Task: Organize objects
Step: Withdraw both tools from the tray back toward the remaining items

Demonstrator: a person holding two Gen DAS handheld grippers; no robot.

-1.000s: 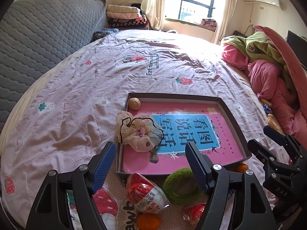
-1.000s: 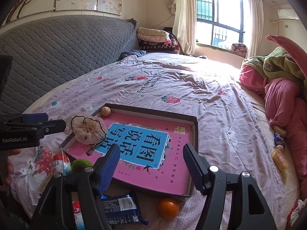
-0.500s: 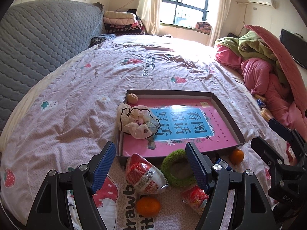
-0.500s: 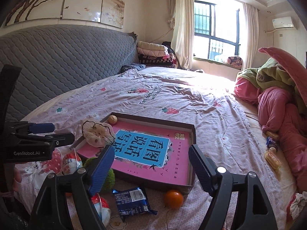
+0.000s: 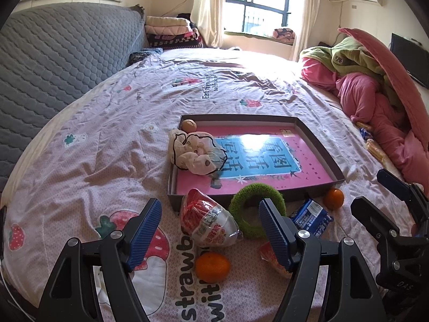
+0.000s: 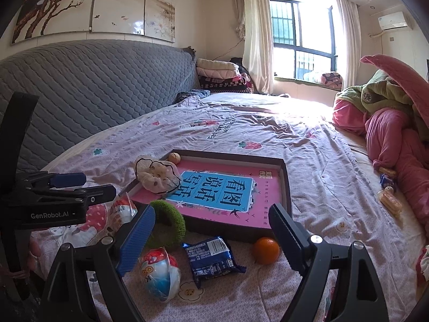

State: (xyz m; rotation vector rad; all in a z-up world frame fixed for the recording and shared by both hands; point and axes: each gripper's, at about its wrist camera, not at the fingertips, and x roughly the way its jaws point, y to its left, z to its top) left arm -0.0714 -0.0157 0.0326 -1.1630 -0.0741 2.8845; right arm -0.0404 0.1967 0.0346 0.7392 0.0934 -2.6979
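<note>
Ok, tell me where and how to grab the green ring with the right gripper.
Take the green ring by its near arc, one of the fingers in the hole and one outside. It leans against the tray wall, so the far arc is blocked; come from above and the near side. The right gripper is opening with nothing between its fingers, and the band looks soft and thin enough.

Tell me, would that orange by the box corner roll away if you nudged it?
Probably. The orange is round and sits loose on the bedsheet, touching nothing that would stop it. The soft, wrinkled fabric would likely slow it soon. Its dimpled skin should give the pads some grip, and it looks firm rather than fragile.
</note>
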